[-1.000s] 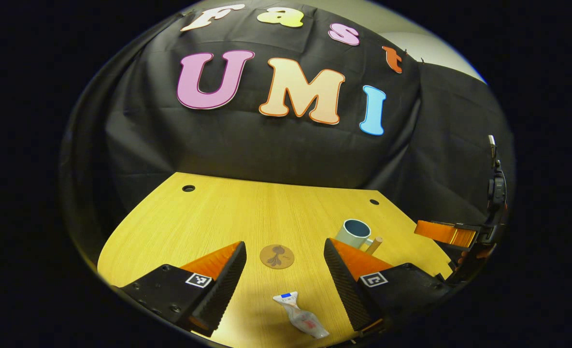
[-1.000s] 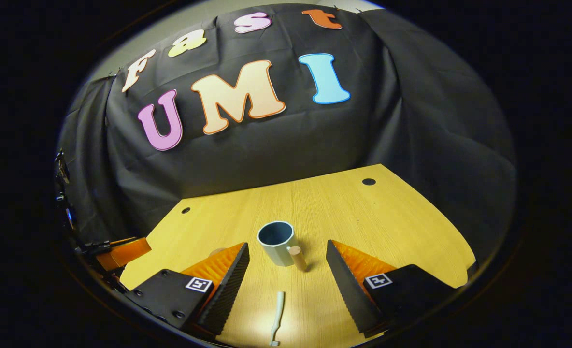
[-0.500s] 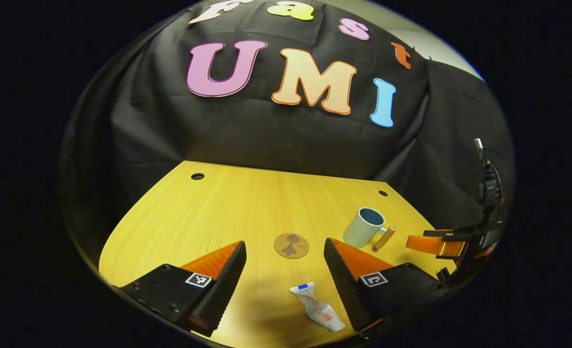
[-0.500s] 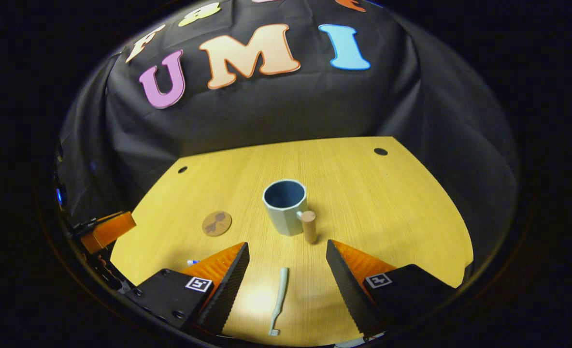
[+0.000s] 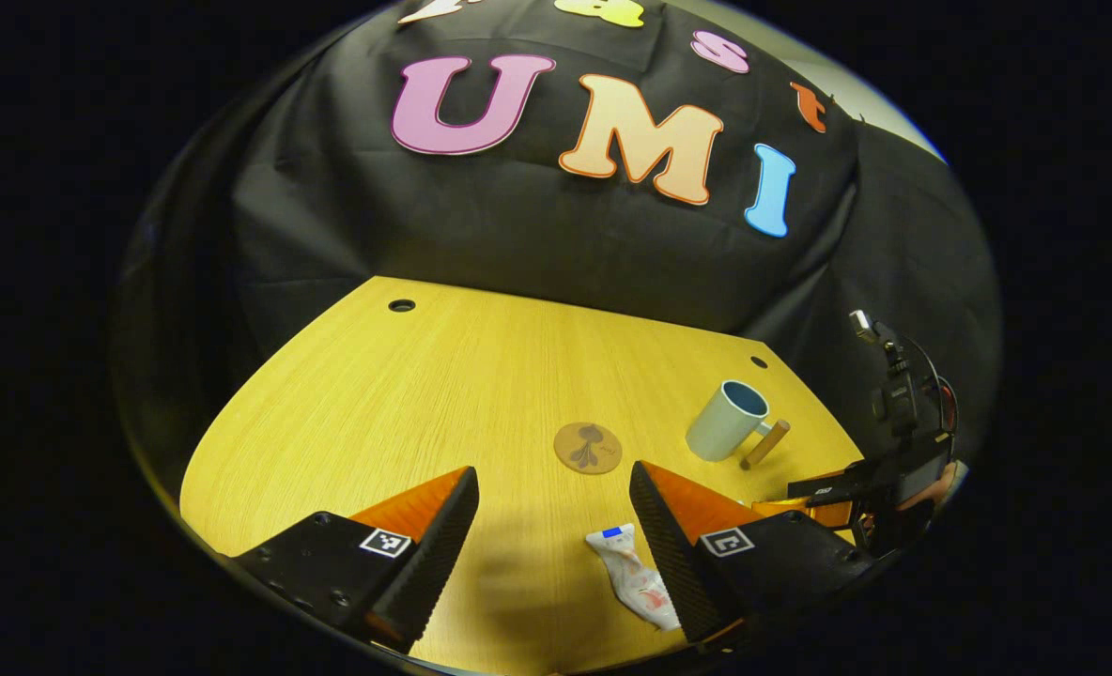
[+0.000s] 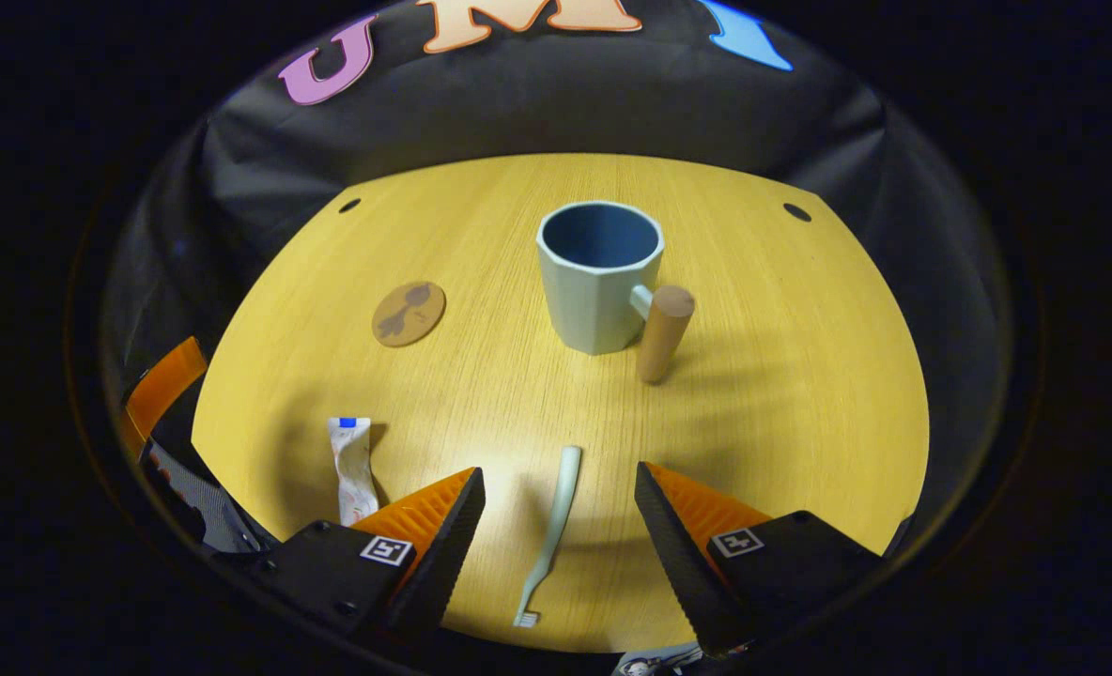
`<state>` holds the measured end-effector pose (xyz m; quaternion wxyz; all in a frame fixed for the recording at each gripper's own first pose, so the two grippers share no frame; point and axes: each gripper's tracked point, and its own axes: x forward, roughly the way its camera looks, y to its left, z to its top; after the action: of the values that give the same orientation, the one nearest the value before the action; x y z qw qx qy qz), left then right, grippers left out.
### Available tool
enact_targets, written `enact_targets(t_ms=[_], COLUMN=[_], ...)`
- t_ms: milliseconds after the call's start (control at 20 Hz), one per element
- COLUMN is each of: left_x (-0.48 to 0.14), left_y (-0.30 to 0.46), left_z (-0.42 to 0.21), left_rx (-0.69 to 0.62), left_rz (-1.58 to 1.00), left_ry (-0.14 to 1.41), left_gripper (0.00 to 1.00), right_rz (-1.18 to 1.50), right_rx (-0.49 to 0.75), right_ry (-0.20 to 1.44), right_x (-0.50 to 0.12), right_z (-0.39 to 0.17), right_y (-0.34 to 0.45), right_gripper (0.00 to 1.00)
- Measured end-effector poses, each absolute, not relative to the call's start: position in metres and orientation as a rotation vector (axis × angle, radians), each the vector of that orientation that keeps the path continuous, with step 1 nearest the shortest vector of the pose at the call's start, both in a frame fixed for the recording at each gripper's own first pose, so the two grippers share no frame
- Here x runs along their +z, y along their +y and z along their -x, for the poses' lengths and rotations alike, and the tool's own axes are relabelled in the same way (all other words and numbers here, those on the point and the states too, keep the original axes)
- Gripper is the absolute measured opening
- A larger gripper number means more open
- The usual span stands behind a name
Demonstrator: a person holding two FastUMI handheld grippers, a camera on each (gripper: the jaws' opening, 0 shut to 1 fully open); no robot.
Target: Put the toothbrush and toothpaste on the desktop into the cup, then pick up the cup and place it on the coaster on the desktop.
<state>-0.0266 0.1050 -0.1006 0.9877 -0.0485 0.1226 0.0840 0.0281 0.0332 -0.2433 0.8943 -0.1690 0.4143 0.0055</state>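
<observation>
Left of the cup (image 6: 599,277) on the desktop (image 6: 781,394) lies the coaster (image 6: 409,314). Nearer the cameras than the cup, the toothbrush (image 6: 548,530) lies between the right gripper's (image 6: 559,502) spread fingers, the toothpaste (image 5: 636,587) beside the left gripper's (image 5: 553,502) parted fingers.

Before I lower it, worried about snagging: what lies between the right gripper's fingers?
The toothbrush lies lengthwise on the desktop between them, in the right gripper view.

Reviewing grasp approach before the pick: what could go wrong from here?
1. The toothbrush lies flat and thin between the open right gripper; the fingers may scrape the desk or skid it away.
2. The toothpaste sits against the left gripper's finger, off centre, so closing may only nudge it.
</observation>
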Motion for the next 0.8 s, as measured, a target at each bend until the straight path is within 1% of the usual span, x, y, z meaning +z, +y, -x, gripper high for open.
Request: enact_targets(t_ms=[50, 150, 200, 250, 300, 350, 450, 500, 550, 600, 650, 700, 750, 800], left_x=[-0.104, -0.108, -0.111, -0.115, -0.118, -0.122, -0.129, -0.131, -0.131, -0.132, -0.134, -0.134, -0.134, -0.135], left_y=[0.106, 0.108, 0.107, 0.105, 0.105, 0.105, 0.105, 0.106, 0.106, 0.106, 0.106, 0.107, 0.107, 0.107], left_z=[0.028, 0.03, 0.03, 0.03, 0.029, 0.029, 0.029, 0.03, 0.029, 0.028, 0.026, 0.024, 0.023, 0.021], left_rx=[0.176, 0.182, 0.18, 0.18, 0.182, 0.182, 0.186, 0.187, 0.188, 0.188, 0.188, 0.188, 0.189, 0.188], left_rz=[0.098, 0.105, 0.109, 0.112, 0.112, 0.111, 0.102, 0.096, 0.092, 0.091, 0.093, 0.095, 0.095, 0.094], left_ry=[0.253, 0.264, 0.269, 0.278, 0.289, 0.3, 0.321, 0.329, 0.332, 0.335, 0.339, 0.344, 0.347, 0.348], left_gripper=[0.95, 0.95, 0.95, 0.95, 0.95, 0.95, 0.95, 0.95, 0.95, 0.95, 0.95, 0.95, 0.95, 0.95], right_rz=[0.35, 0.343, 0.343, 0.338, 0.335, 0.331, 0.329, 0.328, 0.326, 0.323, 0.337, 0.356, 0.383, 0.397], right_rx=[0.009, -0.014, -0.028, -0.038, -0.046, -0.052, -0.065, -0.075, -0.075, -0.082, -0.094, -0.098, -0.105, -0.109], right_ry=[0.893, 0.941, 0.96, 0.982, 1.001, 1.024, 1.057, 1.072, 1.07, 1.077, 1.084, 1.091, 1.096, 1.103], right_x=[-0.25, -0.258, -0.261, -0.264, -0.268, -0.272, -0.277, -0.278, -0.278, -0.278, -0.278, -0.278, -0.277, -0.277], right_z=[-0.029, -0.033, -0.036, -0.037, -0.039, -0.04, -0.041, -0.041, -0.044, -0.045, -0.044, -0.045, -0.044, -0.044], right_y=[0.032, 0.026, 0.023, 0.021, 0.02, 0.019, 0.017, 0.016, 0.016, 0.017, 0.014, 0.012, 0.01, 0.01], right_gripper=[0.99, 0.99, 0.94, 0.94, 0.92, 0.93, 0.8, 0.76, 0.75, 0.76, 0.76, 0.7, 0.67, 0.6])
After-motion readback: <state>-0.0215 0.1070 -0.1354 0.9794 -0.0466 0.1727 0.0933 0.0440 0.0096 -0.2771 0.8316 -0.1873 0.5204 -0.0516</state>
